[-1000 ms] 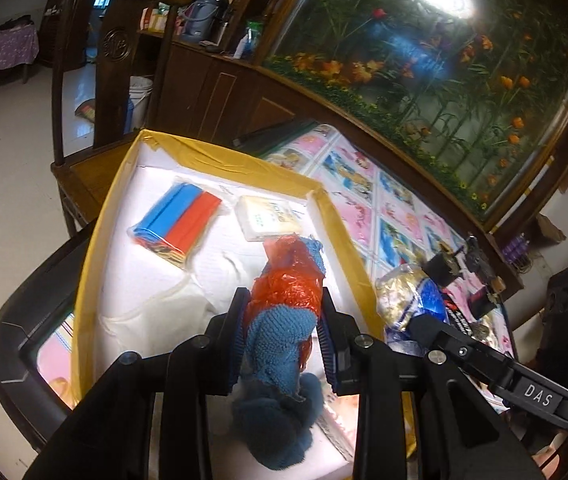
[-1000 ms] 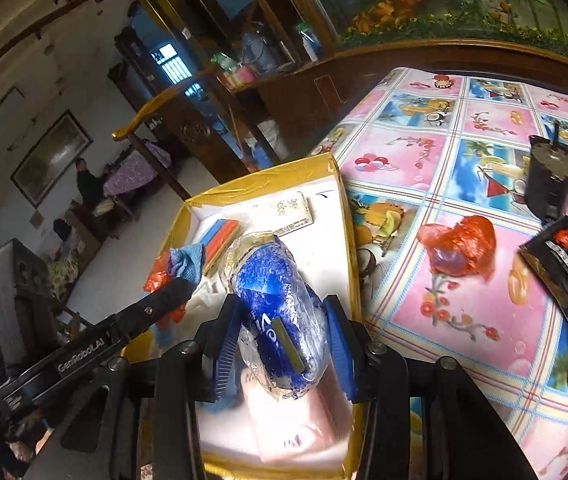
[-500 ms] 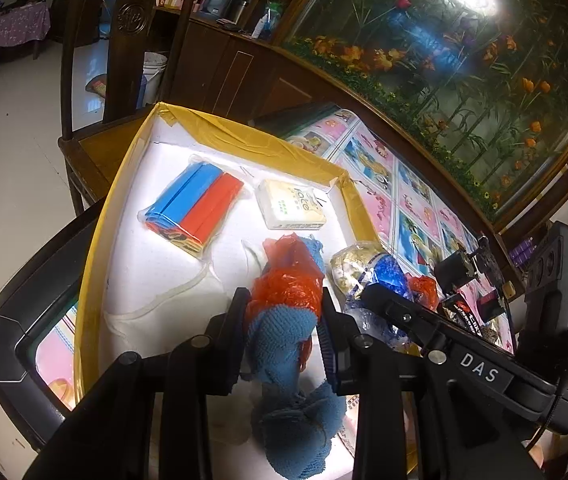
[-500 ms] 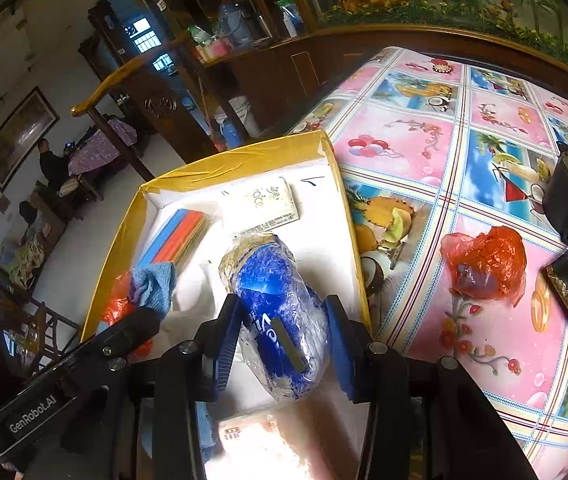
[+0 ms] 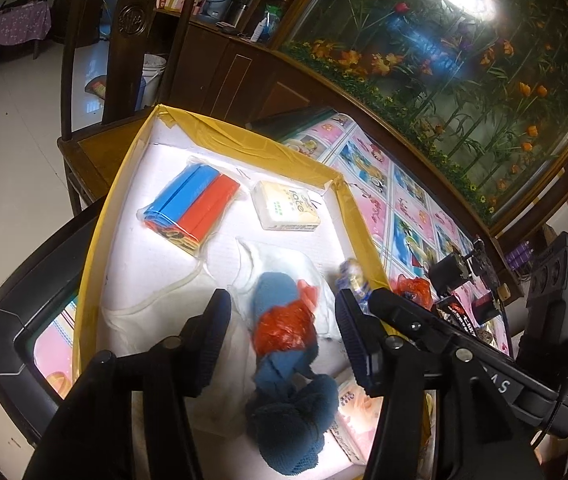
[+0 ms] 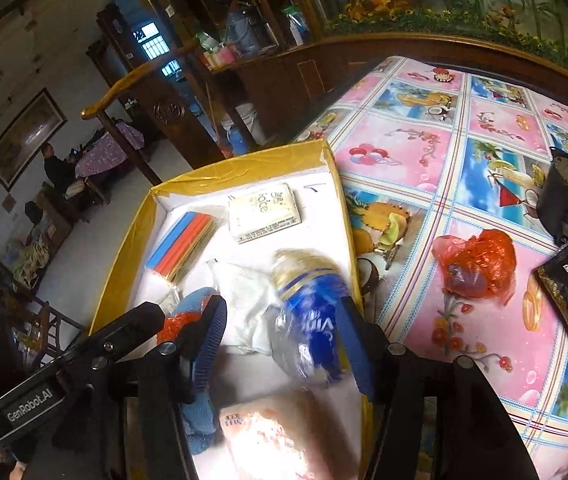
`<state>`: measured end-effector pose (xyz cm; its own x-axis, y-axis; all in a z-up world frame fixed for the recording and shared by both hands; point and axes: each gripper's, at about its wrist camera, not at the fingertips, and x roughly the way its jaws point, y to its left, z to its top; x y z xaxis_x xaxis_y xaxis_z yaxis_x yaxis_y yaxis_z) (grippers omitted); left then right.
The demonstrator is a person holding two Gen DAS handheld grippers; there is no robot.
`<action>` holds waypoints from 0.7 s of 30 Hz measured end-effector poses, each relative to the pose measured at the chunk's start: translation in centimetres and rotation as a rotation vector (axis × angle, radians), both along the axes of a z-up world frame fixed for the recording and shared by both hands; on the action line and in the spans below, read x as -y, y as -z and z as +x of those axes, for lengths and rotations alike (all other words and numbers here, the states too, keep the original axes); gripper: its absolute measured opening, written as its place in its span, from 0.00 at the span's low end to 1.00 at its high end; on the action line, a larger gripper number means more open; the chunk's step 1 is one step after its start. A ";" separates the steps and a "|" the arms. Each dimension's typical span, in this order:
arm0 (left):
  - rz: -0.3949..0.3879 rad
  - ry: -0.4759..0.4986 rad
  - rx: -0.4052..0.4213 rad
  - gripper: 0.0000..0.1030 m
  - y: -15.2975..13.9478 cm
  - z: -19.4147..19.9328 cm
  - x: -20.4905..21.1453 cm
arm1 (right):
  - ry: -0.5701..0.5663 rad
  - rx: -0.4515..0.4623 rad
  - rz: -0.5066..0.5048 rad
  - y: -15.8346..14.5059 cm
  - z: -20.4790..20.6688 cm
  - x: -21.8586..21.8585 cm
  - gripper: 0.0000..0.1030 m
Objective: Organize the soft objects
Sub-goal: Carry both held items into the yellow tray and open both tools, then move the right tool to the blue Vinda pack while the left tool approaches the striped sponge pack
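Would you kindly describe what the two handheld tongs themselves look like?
Both are black, bolted linkage frames with ribbed blue pads. The left tongs carry "GenRobot.AI" lettering on one arm; the right tongs show "DAS" lettering and a black box with a green light and a cable.

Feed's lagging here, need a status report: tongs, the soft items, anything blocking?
Both tongs, left and right, just opened, gripping nothing. Blue towel bundle and blue plastic pack loose in the yellow-rimmed box. Nothing blocking.
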<state>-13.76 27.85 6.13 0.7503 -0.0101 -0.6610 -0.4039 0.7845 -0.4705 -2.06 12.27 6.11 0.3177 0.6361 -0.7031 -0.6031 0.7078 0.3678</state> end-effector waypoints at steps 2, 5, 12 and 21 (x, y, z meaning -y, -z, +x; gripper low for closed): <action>0.008 0.007 0.003 0.52 -0.2 0.0 0.4 | 0.002 0.005 0.024 -0.4 -0.1 1.0 0.60; 0.029 0.027 0.013 0.52 -0.8 0.0 1.5 | 0.017 0.017 0.051 -0.9 -0.2 3.0 0.60; 0.099 0.137 0.055 0.59 -2.0 0.7 6.9 | 0.052 0.027 0.122 -1.5 -0.1 9.2 0.60; 0.221 0.487 0.069 0.61 -0.3 3.4 20.0 | 0.259 0.026 0.181 -0.7 1.3 22.7 0.59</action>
